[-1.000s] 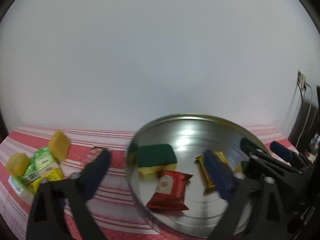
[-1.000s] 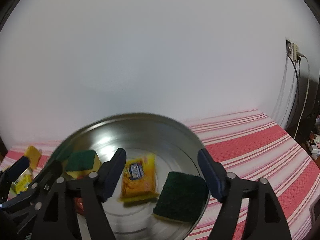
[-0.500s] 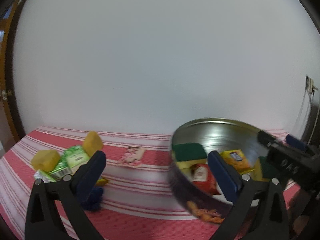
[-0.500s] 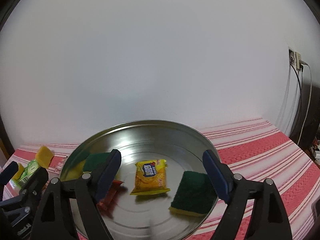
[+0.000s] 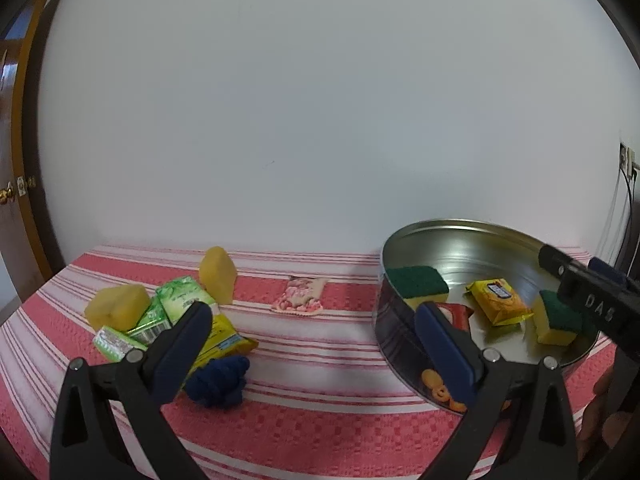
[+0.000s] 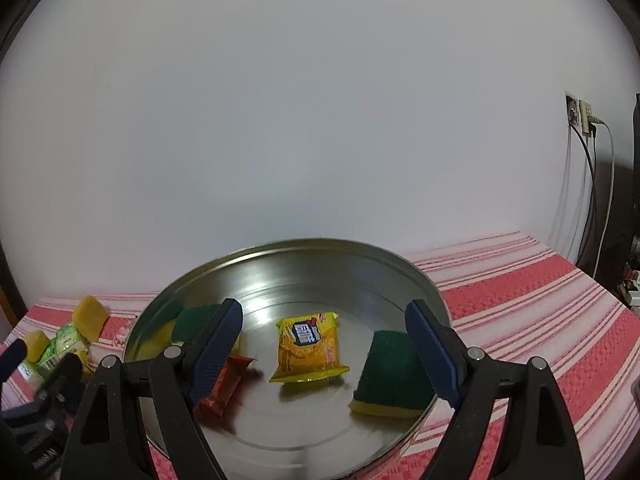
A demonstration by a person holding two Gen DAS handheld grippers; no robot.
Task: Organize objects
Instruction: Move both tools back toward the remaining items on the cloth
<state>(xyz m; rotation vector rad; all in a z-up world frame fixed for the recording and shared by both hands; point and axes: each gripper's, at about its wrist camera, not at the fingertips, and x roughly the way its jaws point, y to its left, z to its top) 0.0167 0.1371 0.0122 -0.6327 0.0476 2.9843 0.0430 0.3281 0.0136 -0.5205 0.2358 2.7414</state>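
- Silver metal, round and shallow, the tin [image 6: 288, 264] sits at lower centre of the right wrist view and at lower right of the left wrist view, on the red-and-white striped tabletop [image 5: 320, 344].
- Inside it lie a yellow snack packet [image 6: 306, 346], a red snack packet [image 6: 222, 390] and two green-and-yellow sponges [image 6: 390, 372], one toward each side.
- The right gripper [image 6: 324, 354] hovers over the tin, its jaws wide apart with nothing between them.
- The left gripper [image 5: 312, 354] has its jaws wide open too, empty, above the tabletop.
- At lower left of the left wrist view: green cartons [image 5: 176, 300], two yellow sponges [image 5: 218, 274], a blue yarn ball [image 5: 220, 380].
- A pink packet [image 5: 300, 294] lies alone at centre.
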